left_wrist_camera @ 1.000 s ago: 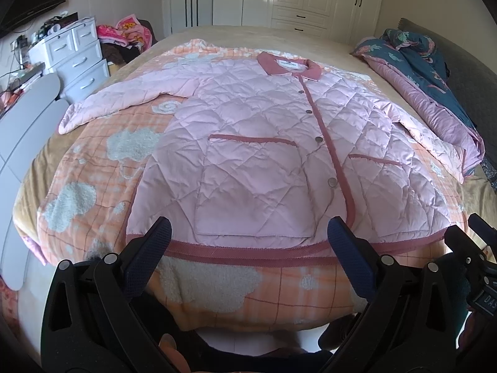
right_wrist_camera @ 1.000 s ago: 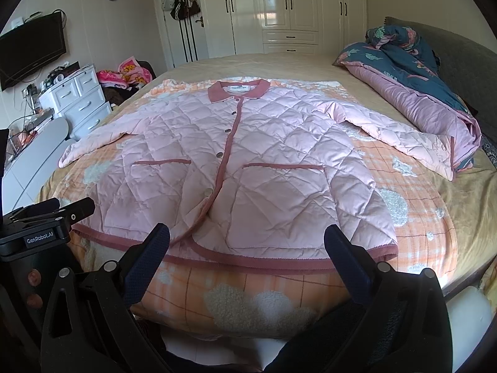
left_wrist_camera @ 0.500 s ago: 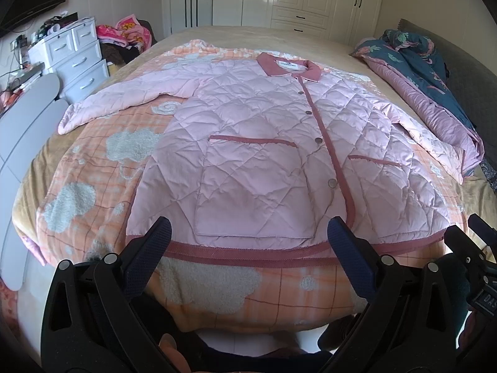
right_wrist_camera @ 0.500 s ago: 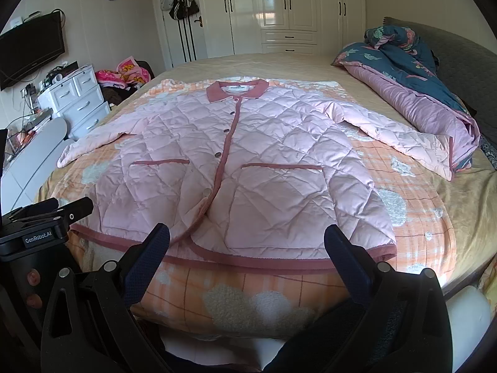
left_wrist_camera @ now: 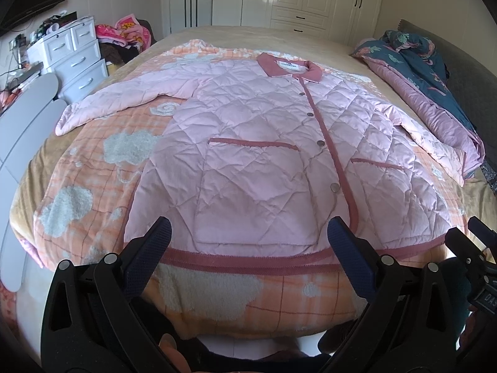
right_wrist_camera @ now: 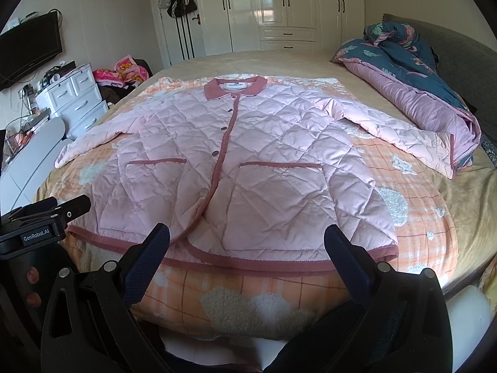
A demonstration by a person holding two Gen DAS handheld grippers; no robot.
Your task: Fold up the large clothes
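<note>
A pink quilted jacket (left_wrist_camera: 264,143) (right_wrist_camera: 248,161) with dark-rose trim lies spread flat, front up and buttoned, on the bed, collar at the far end and both sleeves stretched out sideways. My left gripper (left_wrist_camera: 248,233) hovers open just short of the jacket's hem, in front of the left pocket, holding nothing. My right gripper (right_wrist_camera: 247,233) is open too, above the hem in front of the right pocket, empty. The left gripper's body (right_wrist_camera: 46,227) shows at the left edge of the right wrist view.
An orange checked blanket (left_wrist_camera: 93,168) covers the bed under the jacket. A rolled navy and pink quilt (right_wrist_camera: 413,74) lies along the right side by the right sleeve. White drawers (left_wrist_camera: 74,56) stand left of the bed, wardrobes (right_wrist_camera: 279,9) beyond it.
Both grippers have crept slightly closer to the jacket's hem. The jacket has not moved and both stay open.
</note>
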